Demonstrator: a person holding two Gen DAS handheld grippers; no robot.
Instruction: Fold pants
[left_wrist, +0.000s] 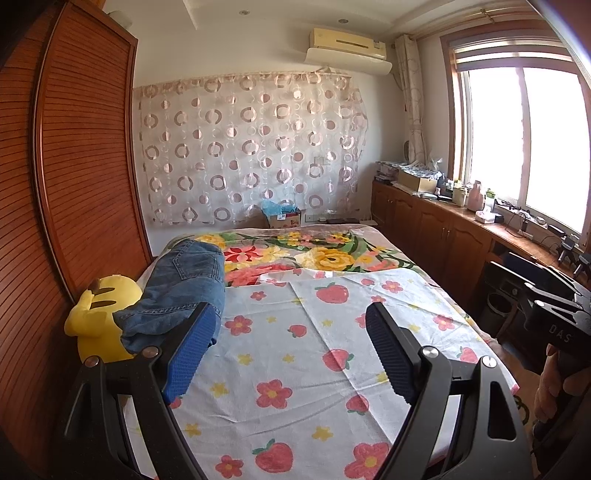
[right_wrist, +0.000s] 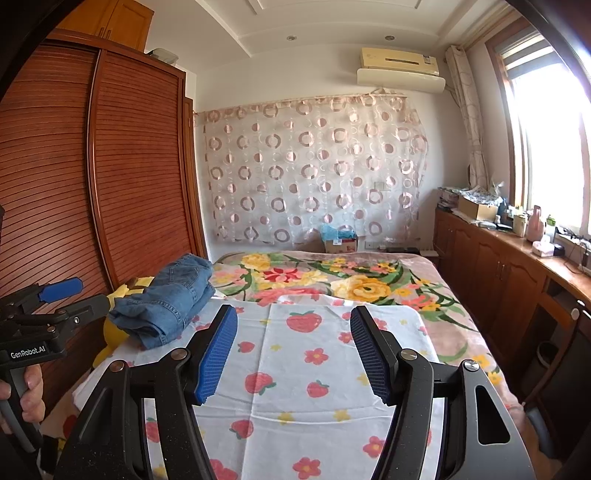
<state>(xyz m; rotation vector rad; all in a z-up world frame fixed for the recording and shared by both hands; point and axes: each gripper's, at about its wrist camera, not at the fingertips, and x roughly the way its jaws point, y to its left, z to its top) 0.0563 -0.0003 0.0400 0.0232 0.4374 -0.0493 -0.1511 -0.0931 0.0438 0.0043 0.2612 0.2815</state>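
- Blue denim pants (left_wrist: 184, 291) lie in a folded heap ahead and to the left of both our grippers, at the left edge of the bed, just past our left tool's left finger and partly hidden behind it.
- They rest partly on a yellow plush toy (left_wrist: 99, 314) — which sits against the slatted wooden wardrobe (left_wrist: 74, 166).
- Our left gripper (left_wrist: 291, 350) is spread wide, holding nothing, above the strawberry-print sheet (left_wrist: 295, 369).
- Our right gripper (right_wrist: 291, 350) is also spread wide and holding nothing, over the same sheet.
- Beyond the sheet, ahead of both tools, we see a floral blanket (right_wrist: 351, 280) — and a circle-patterned curtain (right_wrist: 314, 177) on the far wall.
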